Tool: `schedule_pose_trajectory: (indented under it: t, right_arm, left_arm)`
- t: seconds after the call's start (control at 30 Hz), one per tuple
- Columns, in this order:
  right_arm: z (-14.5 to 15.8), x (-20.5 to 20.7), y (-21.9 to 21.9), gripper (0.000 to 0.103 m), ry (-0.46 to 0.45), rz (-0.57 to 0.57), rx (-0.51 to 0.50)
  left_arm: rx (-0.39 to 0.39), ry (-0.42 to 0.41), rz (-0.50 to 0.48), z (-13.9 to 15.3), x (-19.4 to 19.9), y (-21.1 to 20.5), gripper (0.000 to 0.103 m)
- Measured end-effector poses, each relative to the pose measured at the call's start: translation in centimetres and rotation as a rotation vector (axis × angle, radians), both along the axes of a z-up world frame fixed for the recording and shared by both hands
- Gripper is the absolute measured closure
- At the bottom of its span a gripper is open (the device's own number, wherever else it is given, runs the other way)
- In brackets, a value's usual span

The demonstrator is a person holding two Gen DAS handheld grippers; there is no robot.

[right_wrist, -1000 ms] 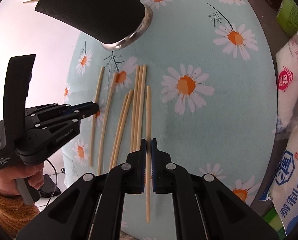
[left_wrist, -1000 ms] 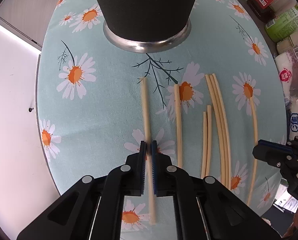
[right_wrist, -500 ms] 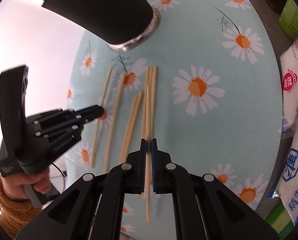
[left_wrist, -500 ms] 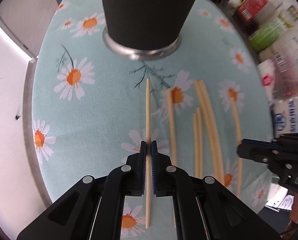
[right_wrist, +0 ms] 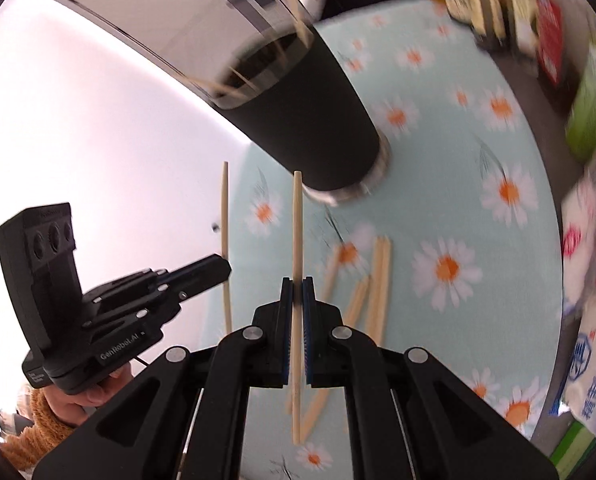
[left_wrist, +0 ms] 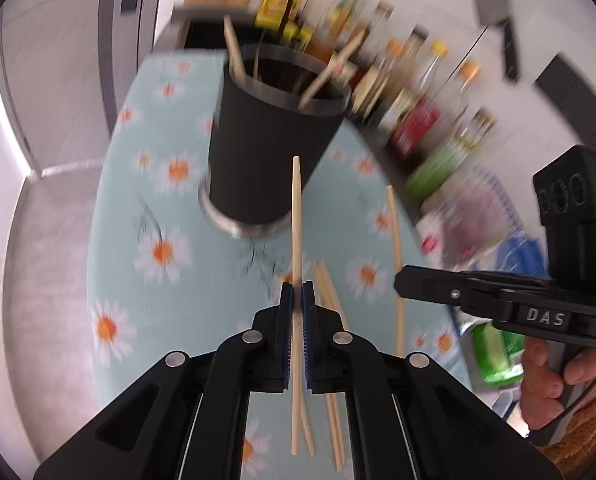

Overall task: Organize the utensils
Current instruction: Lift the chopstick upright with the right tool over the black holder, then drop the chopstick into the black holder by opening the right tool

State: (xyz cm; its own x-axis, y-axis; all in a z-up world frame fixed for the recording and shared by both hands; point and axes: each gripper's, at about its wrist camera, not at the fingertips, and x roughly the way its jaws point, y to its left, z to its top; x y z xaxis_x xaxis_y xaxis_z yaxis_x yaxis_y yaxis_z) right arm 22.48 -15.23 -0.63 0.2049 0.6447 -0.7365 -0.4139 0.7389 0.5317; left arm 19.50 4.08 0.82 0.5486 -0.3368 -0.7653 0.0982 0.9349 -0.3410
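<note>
Both grippers have lifted off the cloth since the earlier frames, each carrying one chopstick, and the views now tilt up to show the rim of the cup (left_wrist: 273, 152) instead of only its base. The left gripper (left_wrist: 296, 296) has its jaws pinched tight on a chopstick (left_wrist: 296, 216) near its middle, tip pointing toward the cup. The right gripper (right_wrist: 296, 292) is clamped the same way on its own chopstick (right_wrist: 296, 224). Several chopsticks already stand in the cup; about five loose chopsticks (right_wrist: 378, 280) lie on the cloth (left_wrist: 157, 280) in front of it.

Risks, as I judge them: two sticks heading for one narrow mouth may collide. A tip catching the rim or the leaning sticks inside could tip the cup. A slim, smooth stick may also pivot in the pads and drop outside.
</note>
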Motion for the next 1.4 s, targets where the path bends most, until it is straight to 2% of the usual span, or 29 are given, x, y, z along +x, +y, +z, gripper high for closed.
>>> schedule_pose_trajectory:
  t: [0.13,0.2,0.3,0.4,0.53,0.73,0.83,1.03,1.1,1.23,1.4]
  right_arm:
    - [2.5,0.2,1.3,0.097,-0.106,-0.008,0.026]
    - [3.5,0.6,2.2,0.097,-0.139,-0.004,0.038]
    - [5.5,0.7,3.5,0.097,-0.241,0.007,0.038]
    - [7.0,1.2,4.4,0.097,-0.329,0.001,0.032]
    - [8.3,2.9,4.5,0.097,-0.380,-0.030,0.061]
    - [11.3,4.8,3.2,0.097,-0.479,-0.103,0.155]
    - [12.8,5.7,2.6,0.097,-0.525,-0.134,0.189]
    - [13.9,7.8,2.1,0.097,-0.592,-0.172,0.235]
    - [14.0,8.3,2.1,0.097,-0.610,-0.184,0.236]
    - [13.4,9.4,2.5,0.097,-0.627,-0.190,0.220]
    - [11.9,10.3,3.0,0.097,-0.636,-0.187,0.188]
  left_arm:
    - [-0.018,-0.147,0.039,2.8,-0.2,1.2,0.099]
    - [-0.024,-0.180,0.058,3.6,0.4,1.0,0.099]
    - [-0.054,-0.248,0.061,5.0,0.7,1.5,0.099]
    - [-0.078,-0.355,0.063,6.8,1.1,1.8,0.099]
    - [-0.090,-0.455,0.081,8.4,2.0,2.2,0.099]
    - [-0.101,-0.543,0.083,9.9,3.9,2.4,0.099]
    - [-0.109,-0.606,0.115,10.6,4.5,2.8,0.099]
    - [-0.159,-0.709,0.132,11.4,5.6,3.5,0.099]
    - [-0.152,-0.748,0.129,11.5,6.0,3.3,0.099]
    - [-0.129,-0.761,0.128,10.7,7.0,3.0,0.099]
    - [-0.123,-0.713,0.138,8.5,8.4,3.1,0.099]
